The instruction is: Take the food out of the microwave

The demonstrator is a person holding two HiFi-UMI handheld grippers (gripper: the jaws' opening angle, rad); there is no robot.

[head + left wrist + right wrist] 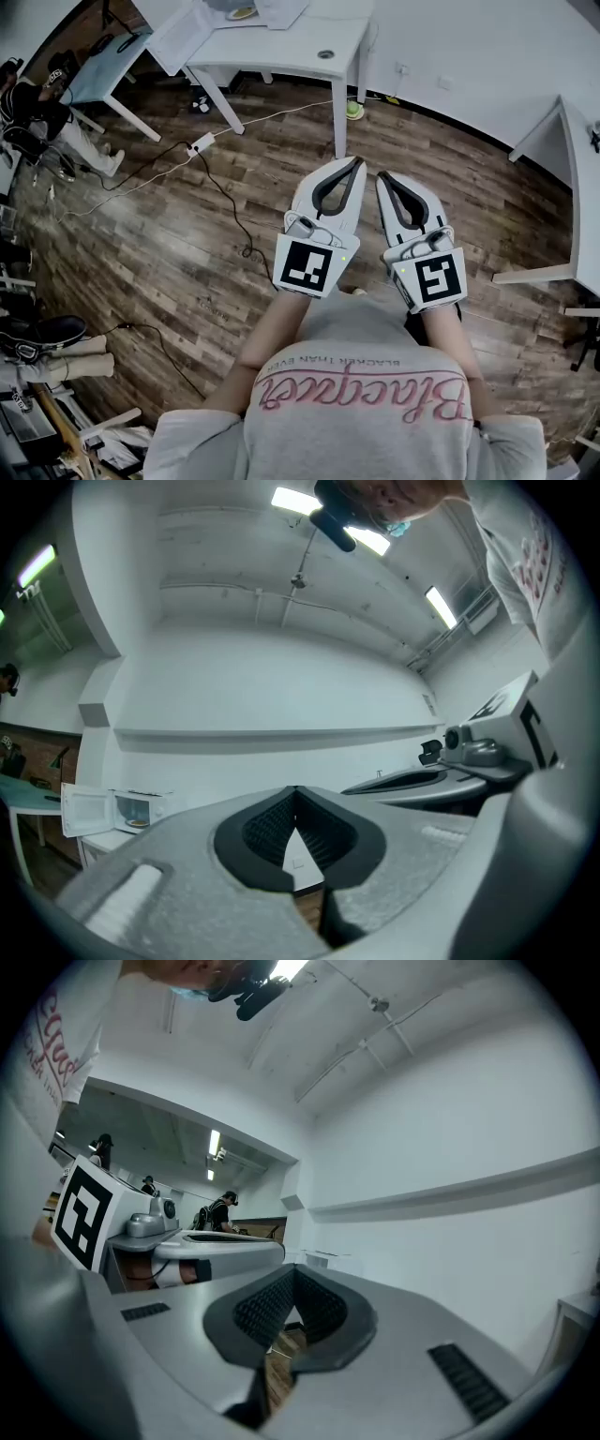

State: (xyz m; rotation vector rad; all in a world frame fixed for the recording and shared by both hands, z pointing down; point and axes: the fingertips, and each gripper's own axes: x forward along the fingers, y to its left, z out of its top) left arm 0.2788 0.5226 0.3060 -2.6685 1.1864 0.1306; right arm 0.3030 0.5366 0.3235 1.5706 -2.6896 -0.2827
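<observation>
At the far left of the head view, a blue table and seated people crowd the room's edge. A pair of shoes lies near the lower left. From there the wooden floor runs open, crossed only by a power strip and a dark cable. A white desk stands ahead at the top, and its near right leg comes down just beyond the gripper tips. A right-hand desk closes off the right edge, with bare floor between the two desks.

The left gripper and the right gripper are held side by side in front of the person's chest. They are near each other but apart, over the floor and short of either desk's edge.

In the left gripper view the microwave sits far off at the left on a pale desk. Its door is swung open to the left. The food is a small yellowish shape inside the cavity, too small to tell more.

The left gripper's fingers meet at their tips with nothing between them. The right gripper's fingers are likewise pressed together on nothing, and a blank white wall lies beyond them.
</observation>
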